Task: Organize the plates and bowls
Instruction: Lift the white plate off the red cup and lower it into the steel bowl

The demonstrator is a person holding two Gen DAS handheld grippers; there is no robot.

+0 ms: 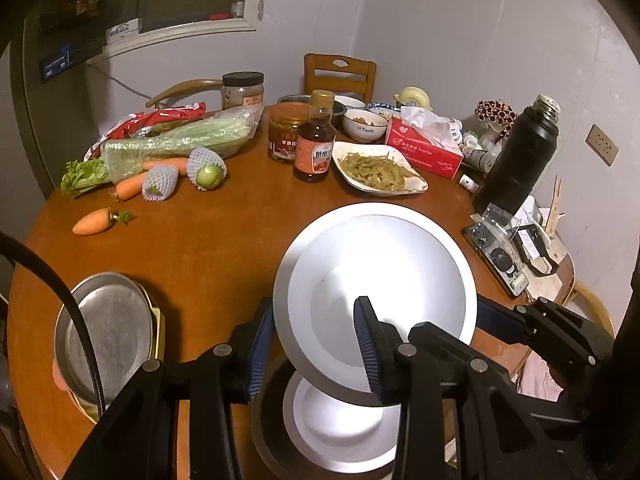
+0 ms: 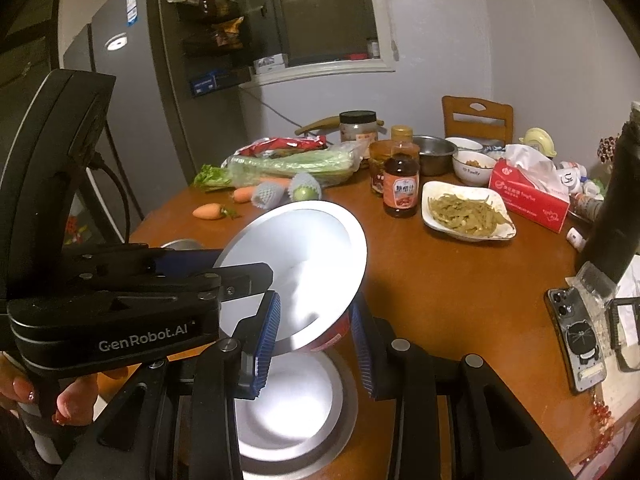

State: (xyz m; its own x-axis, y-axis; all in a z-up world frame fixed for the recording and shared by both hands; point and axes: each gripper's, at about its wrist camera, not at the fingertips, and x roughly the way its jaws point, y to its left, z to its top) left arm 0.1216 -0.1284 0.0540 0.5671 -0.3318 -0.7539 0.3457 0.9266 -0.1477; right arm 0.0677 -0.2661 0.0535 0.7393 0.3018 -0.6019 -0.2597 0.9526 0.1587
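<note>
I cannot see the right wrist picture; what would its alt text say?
A tilted white plate is held above another plate near the edge of a wooden table, gripped by the left gripper, with the right gripper around its lower rim.

the bench (image 1: 208,248) is smooth reddish-brown wood with a soft sheen, and just above its near edge the tilted plate (image 1: 376,276) looks like brushed metal, pale and satin, over a second metal plate (image 1: 340,436) of the same finish. left of the tilted plate lies a duller, scuffed steel tray (image 1: 116,332). the left gripper (image 1: 312,356) is matt black plastic with ribbed blue pads (image 1: 256,356).
</note>
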